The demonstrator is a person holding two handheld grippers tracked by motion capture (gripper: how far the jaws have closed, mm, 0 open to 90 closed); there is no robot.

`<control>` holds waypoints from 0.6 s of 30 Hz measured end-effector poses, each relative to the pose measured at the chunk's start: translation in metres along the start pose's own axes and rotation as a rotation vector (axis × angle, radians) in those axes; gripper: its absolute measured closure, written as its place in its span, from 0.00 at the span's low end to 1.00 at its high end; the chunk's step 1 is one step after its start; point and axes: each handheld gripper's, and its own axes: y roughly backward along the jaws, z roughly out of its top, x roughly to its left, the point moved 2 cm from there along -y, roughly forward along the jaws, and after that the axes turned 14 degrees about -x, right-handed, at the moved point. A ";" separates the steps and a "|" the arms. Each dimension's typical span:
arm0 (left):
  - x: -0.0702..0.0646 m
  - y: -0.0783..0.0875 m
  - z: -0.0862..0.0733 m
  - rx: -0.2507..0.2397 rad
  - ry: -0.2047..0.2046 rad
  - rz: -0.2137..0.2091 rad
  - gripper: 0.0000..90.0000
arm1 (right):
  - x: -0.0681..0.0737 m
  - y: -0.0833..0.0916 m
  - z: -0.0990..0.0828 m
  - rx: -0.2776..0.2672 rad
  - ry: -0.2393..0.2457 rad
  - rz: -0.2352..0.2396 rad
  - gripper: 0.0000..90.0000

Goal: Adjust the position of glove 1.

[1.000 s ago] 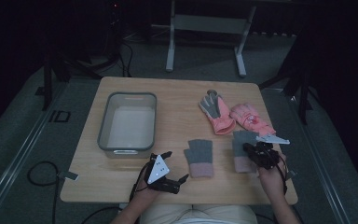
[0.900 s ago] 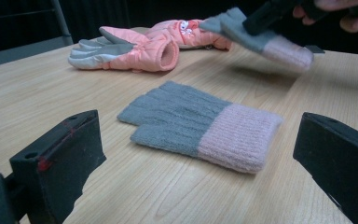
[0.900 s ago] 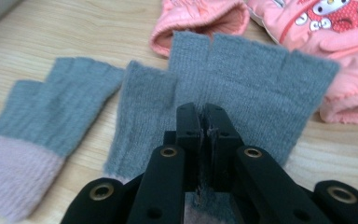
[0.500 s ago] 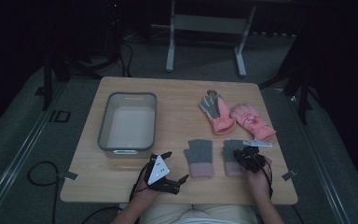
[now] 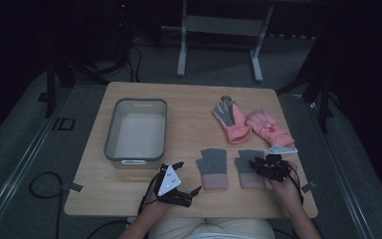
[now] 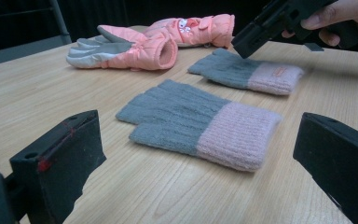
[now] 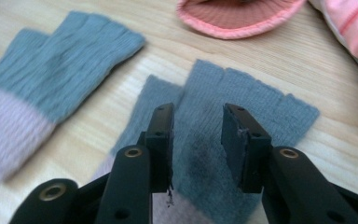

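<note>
Two grey-and-pink knitted fingerless gloves lie side by side; the right gripper (image 7: 198, 135), its jaws just opened and part-spread, hangs directly over the right-hand glove (image 7: 242, 121), fingers pointing away. The left gripper (image 5: 179, 181) rests open beside the other glove (image 5: 212, 168).

Ribbed knit wool gloves (image 6: 200, 128) (matt, fuzzy) lie on smooth pale wood-grain table (image 6: 37, 98).

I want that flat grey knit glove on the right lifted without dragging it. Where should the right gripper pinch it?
Probably the pink cuff of the glove, from above: it lies flat, and the cuff's doubled knit should bunch between the right gripper jaws.
</note>
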 end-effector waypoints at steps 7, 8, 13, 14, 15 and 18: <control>0.001 0.000 0.000 -0.003 0.008 0.007 0.01 | -0.006 0.002 -0.013 0.019 0.049 0.039 0.68; 0.001 0.000 0.000 -0.003 0.008 0.007 0.01 | -0.008 0.002 -0.015 0.021 0.047 0.036 0.68; 0.000 0.000 0.000 -0.001 0.002 0.007 0.01 | -0.009 0.000 -0.017 0.044 0.040 0.030 0.73; 0.000 0.000 0.000 -0.001 0.000 0.006 0.01 | -0.008 -0.002 -0.019 0.049 0.042 0.018 0.74; 0.000 0.000 0.000 -0.002 0.000 0.006 0.01 | -0.007 -0.003 -0.021 0.048 0.032 0.014 0.76; 0.000 0.000 0.000 -0.002 0.002 0.007 0.01 | -0.005 -0.004 -0.021 0.051 0.037 0.005 0.80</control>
